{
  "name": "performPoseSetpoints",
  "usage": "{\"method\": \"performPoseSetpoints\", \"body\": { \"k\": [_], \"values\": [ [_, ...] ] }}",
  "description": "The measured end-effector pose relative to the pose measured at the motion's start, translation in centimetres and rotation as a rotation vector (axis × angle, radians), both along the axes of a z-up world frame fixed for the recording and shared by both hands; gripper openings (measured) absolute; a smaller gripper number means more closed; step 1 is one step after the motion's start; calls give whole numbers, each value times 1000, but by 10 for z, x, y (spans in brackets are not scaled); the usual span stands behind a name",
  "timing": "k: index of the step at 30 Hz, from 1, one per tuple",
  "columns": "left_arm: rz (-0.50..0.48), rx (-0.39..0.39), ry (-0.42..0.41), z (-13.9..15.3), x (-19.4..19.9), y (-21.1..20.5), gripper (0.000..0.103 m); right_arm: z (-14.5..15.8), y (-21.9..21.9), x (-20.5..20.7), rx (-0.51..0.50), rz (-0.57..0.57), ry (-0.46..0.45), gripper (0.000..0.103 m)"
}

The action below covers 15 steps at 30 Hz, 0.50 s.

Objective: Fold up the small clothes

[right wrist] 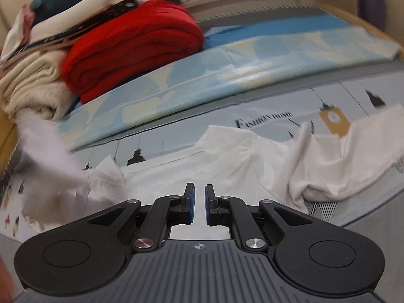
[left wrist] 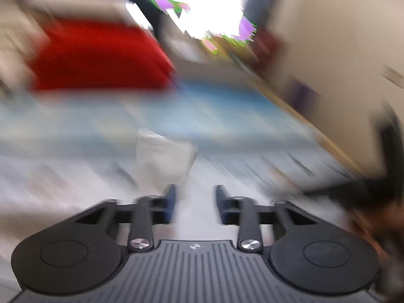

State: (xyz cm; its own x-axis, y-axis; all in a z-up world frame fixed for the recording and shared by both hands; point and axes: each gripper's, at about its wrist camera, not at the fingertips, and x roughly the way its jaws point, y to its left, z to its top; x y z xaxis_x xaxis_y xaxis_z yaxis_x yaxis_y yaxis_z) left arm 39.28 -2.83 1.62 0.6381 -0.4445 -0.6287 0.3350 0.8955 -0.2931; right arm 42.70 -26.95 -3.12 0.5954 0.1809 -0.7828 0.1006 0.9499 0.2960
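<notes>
A white garment [right wrist: 227,166] lies crumpled on a printed bedsheet [right wrist: 265,116] in the right wrist view, spread from left to right. My right gripper [right wrist: 199,197] hovers just over its middle, jaws a narrow gap apart with nothing between them. The left wrist view is heavily motion-blurred. My left gripper [left wrist: 194,197] is open there. A bunched piece of white cloth [left wrist: 164,156] stands up just ahead of its left finger [left wrist: 169,202]; I cannot tell whether they touch.
A stack of folded clothes, with a red knit [right wrist: 133,48] and a cream one [right wrist: 32,85], sits at the back left on a light blue mat [right wrist: 227,58]. The red knit [left wrist: 101,55] shows blurred in the left view. A wooden bed edge [right wrist: 366,22] runs at the right.
</notes>
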Motion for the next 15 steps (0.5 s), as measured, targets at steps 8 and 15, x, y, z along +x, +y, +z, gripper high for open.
{"method": "performPoseSetpoints", "body": {
  "k": [8, 15],
  "values": [
    [94, 204, 119, 7, -3, 43, 39, -4, -18, 4, 67, -66, 35, 9],
    [488, 205, 197, -21, 18, 168, 27, -33, -1, 11, 88, -39, 93, 9]
  ]
}}
